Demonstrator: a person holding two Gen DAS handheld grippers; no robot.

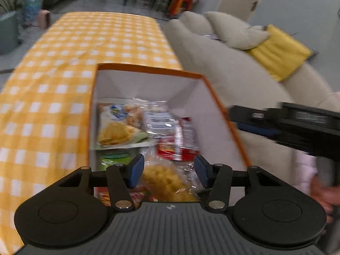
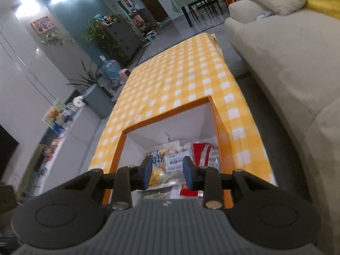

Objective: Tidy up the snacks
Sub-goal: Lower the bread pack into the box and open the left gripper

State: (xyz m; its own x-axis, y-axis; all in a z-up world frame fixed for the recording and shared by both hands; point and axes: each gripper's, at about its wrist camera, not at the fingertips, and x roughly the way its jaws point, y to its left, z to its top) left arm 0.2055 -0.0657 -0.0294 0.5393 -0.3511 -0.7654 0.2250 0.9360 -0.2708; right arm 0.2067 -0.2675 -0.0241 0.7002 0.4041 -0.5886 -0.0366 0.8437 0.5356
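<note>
While both tools hang over the orange-rimmed box [image 1: 148,69], the step in hand appears to be settling packets inside it. At left, the yellow-checked tablecloth [image 1: 63,63] shows no loose snack in either view, so little seems left to gather. The box stands at the cloth's near end, its right wall close to the table edge beside the beige sofa [image 1: 223,63].

Left wrist view: the left gripper [image 1: 169,171] is released — its blue pads stand apart above a clear bag of yellow crisps [image 1: 167,182], not visibly pressing it. Farther in lie a pale packet with a yellow picture [image 1: 119,125], a white-labelled packet [image 1: 161,121] and a red packet [image 1: 180,146]; a green packet [image 1: 112,159] shows just beyond the left pad. To do the step well, lower squarely between the white walls, close on a bag's body rather than its crinkled seam, and lay packets flat so none rides above the rim.

Right wrist view: the right gripper [image 2: 167,173] is also released, nothing between its narrow-set pads, poised over the label. In the left view it enters from the right, a hand [image 1: 323,193] below it.

Obstacles — the two tools crowd one opening, and the sofa hems the right approach. Blur hides print.
</note>
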